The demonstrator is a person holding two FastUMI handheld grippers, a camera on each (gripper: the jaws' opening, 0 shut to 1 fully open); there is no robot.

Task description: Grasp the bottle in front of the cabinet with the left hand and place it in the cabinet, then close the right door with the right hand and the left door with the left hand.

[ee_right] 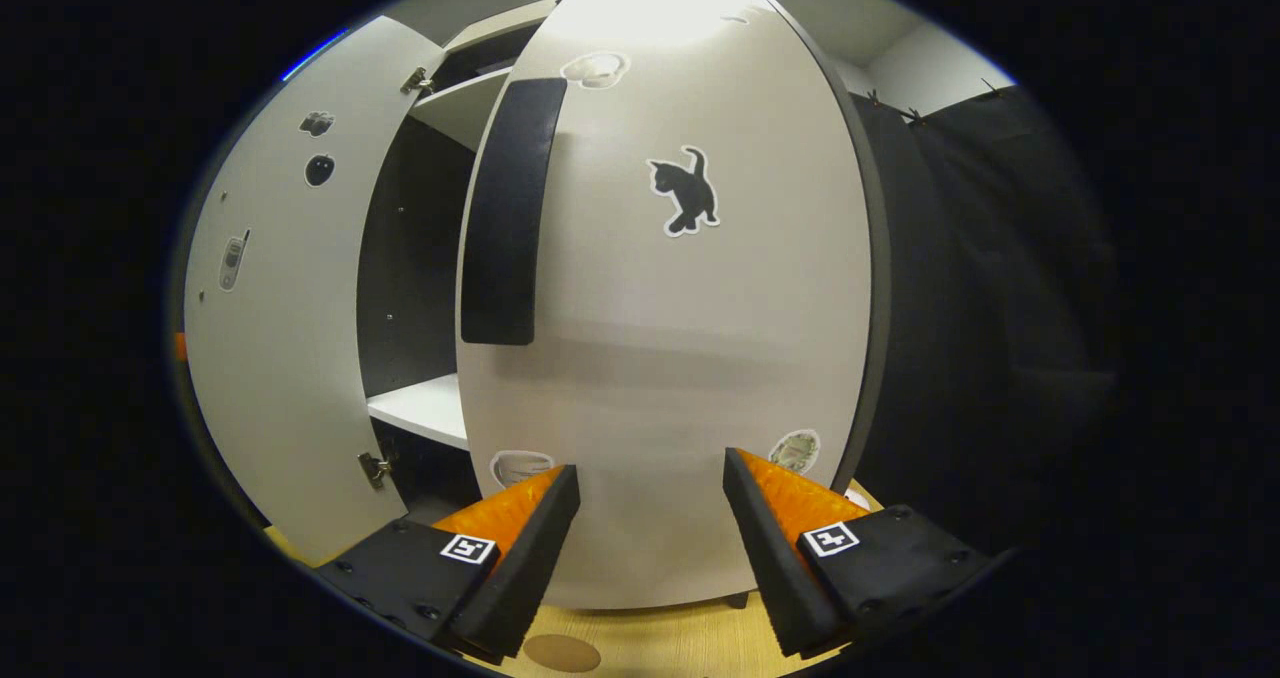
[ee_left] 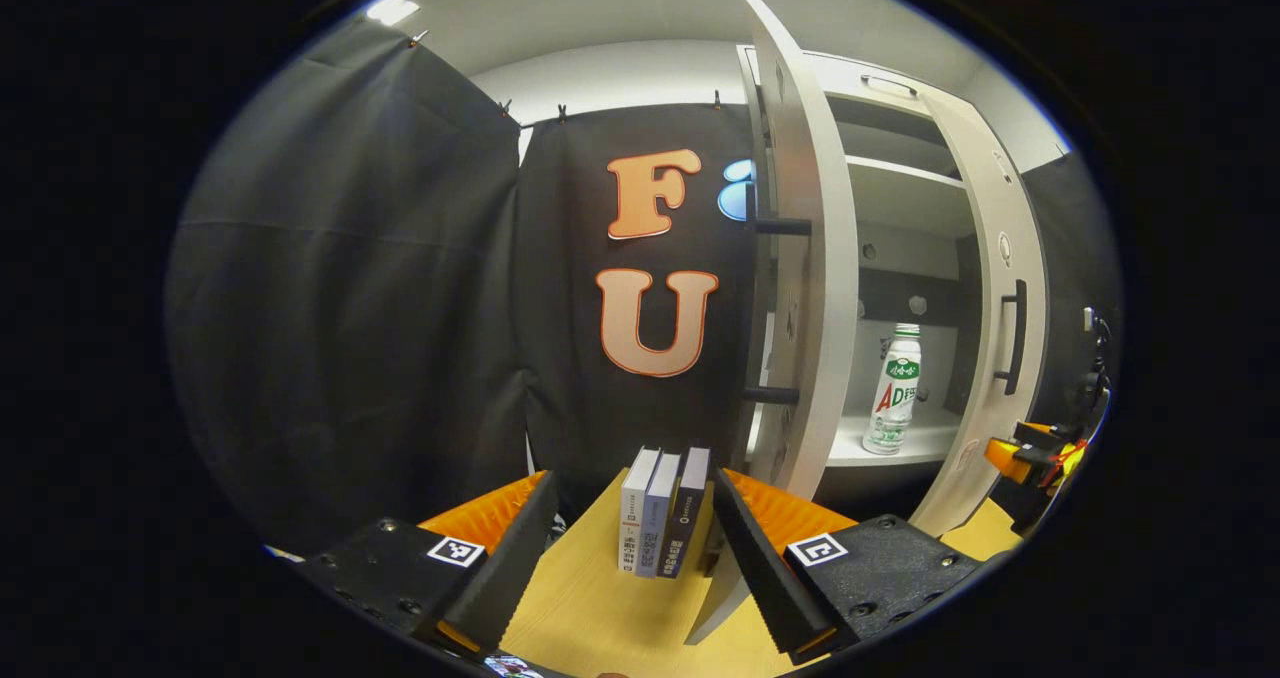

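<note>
The right gripper (ee_right: 650,518), fingers spread and empty, faced the pale flat-panel right door (ee_right: 690,338) close ahead, its tall dark handle (ee_right: 505,213) up-left. The left gripper (ee_left: 632,548), also spread and empty, sat farther from the cabinet, where the green-labelled white plastic bottle (ee_left: 893,390) stood upright on the white shelf (ee_left: 925,443).

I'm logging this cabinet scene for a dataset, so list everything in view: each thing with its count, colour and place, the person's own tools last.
bottle: one, white with a green label, upright on the cabinet's lower shelf.
cabinet: one, white shelves with a dark back, on the tabletop.
left door: one, white, open, edge-on in the left gripper view.
right door: one, white, partly open, with a black handle and a black cat sticker.
books: three, white and dark spines, standing together beside the left door.
tabletop: one, light wood.
left gripper: one, jaws open, before the books.
right gripper: one, jaws open, close to the right door's face.
</note>
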